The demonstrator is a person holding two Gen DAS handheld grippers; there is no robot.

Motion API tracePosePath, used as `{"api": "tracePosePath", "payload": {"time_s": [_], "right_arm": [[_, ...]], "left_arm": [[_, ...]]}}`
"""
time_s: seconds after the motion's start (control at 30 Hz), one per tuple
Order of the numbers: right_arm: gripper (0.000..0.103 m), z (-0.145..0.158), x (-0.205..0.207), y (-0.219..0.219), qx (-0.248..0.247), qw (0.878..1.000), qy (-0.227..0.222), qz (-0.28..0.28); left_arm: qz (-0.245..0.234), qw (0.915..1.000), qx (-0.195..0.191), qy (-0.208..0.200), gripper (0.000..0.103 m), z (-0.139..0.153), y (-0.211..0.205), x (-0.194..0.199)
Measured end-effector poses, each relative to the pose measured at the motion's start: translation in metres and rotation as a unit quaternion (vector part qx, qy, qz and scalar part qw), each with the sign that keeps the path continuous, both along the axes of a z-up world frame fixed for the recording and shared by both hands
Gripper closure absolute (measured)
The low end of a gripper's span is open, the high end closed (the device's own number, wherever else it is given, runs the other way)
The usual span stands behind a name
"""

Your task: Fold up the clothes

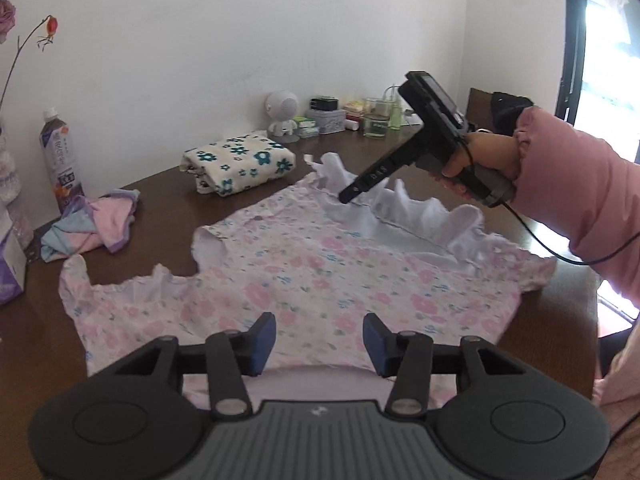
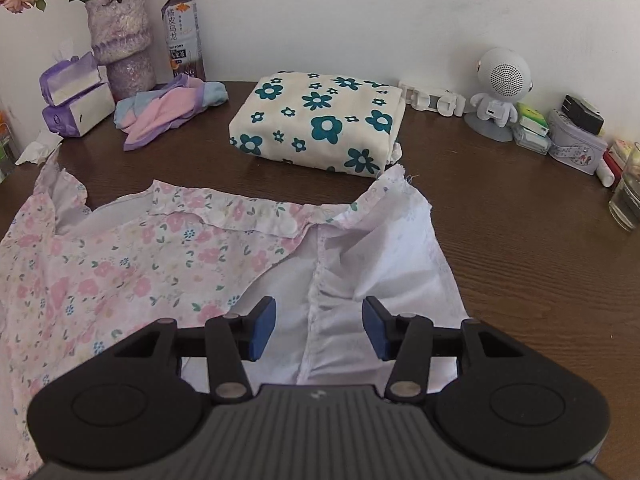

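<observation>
A pink floral garment (image 1: 304, 276) lies spread on the brown table (image 1: 168, 188), its white ruffled inside (image 1: 404, 216) turned up along the far edge. My left gripper (image 1: 319, 338) hovers open over the near hem, with nothing between its blue pads. A hand in a pink sleeve (image 1: 576, 208) holds my right gripper (image 1: 349, 197) above the white ruffle. In the right wrist view, my right gripper (image 2: 319, 326) stands open above the garment's (image 2: 120, 264) white seam (image 2: 320, 292), gripping nothing.
A folded cream cloth with teal flowers (image 2: 320, 124) and a crumpled pink, blue and purple garment (image 2: 168, 114) lie behind. Along the wall stand a vase (image 2: 120, 48), a tea bottle (image 2: 183, 32), tissue packs (image 2: 76, 96), a white robot speaker (image 2: 500, 92), tins (image 2: 576, 144) and a glass (image 2: 630, 196).
</observation>
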State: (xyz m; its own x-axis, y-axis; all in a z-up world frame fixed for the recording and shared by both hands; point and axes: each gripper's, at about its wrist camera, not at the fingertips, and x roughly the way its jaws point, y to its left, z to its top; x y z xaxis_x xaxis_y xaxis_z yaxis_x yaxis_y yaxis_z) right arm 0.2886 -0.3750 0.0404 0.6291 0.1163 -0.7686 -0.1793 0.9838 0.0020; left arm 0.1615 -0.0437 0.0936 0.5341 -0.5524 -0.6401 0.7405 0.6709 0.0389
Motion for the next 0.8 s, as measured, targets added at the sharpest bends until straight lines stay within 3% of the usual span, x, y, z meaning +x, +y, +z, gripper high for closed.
{"api": "tracePosePath", "payload": {"time_s": [0.1,0.23,0.3,0.37,0.4,0.43,0.5,0.57,0.63,0.7,0.73,0.8], "right_arm": [[0.053,-0.008,0.02,0.003,-0.006,1.0,0.016,0.001],[0.053,-0.016,0.032,0.005,-0.008,1.0,0.024,0.005],[0.06,-0.016,0.033,0.003,-0.004,1.0,0.026,0.011],[0.084,-0.014,0.033,0.003,-0.007,1.0,0.023,0.017],[0.094,-0.014,0.033,0.004,-0.01,1.0,0.021,0.02],[0.095,-0.014,0.032,0.005,-0.015,0.999,0.017,0.023],[0.099,-0.012,0.027,0.008,-0.028,0.999,0.0,0.03],[0.1,-0.006,0.019,0.012,-0.043,0.998,-0.032,0.037],[0.1,0.012,0.001,0.014,-0.05,0.994,-0.092,0.039],[0.1,0.027,-0.025,0.021,-0.083,0.981,-0.171,0.047],[0.1,0.027,-0.027,0.021,-0.092,0.979,-0.178,0.044],[0.101,0.023,-0.025,0.021,-0.108,0.977,-0.178,0.034]], "left_arm": [[0.041,0.9982,0.045,-0.003,0.056,-0.003,-0.024,0.059],[0.077,0.9932,0.082,0.028,0.058,-0.025,-0.055,0.141],[0.083,0.9906,0.095,0.053,0.058,-0.04,-0.064,0.168],[0.081,0.9891,0.098,0.074,0.075,-0.054,-0.069,0.185],[0.076,0.9896,0.093,0.079,0.09,-0.057,-0.07,0.188],[0.074,0.9907,0.084,0.077,0.103,-0.058,-0.07,0.188],[0.065,0.9932,0.069,0.067,0.103,-0.058,-0.072,0.186],[0.047,0.9969,0.06,0.019,0.103,-0.051,-0.072,0.175],[0.029,0.9962,0.047,-0.067,0.103,-0.035,-0.071,0.152],[0.013,0.983,0.052,-0.176,0.103,-0.022,-0.073,0.125],[0.013,0.9753,0.065,-0.211,0.103,-0.021,-0.077,0.118],[0.02,0.9696,0.07,-0.234,0.103,-0.02,-0.082,0.113]]}}
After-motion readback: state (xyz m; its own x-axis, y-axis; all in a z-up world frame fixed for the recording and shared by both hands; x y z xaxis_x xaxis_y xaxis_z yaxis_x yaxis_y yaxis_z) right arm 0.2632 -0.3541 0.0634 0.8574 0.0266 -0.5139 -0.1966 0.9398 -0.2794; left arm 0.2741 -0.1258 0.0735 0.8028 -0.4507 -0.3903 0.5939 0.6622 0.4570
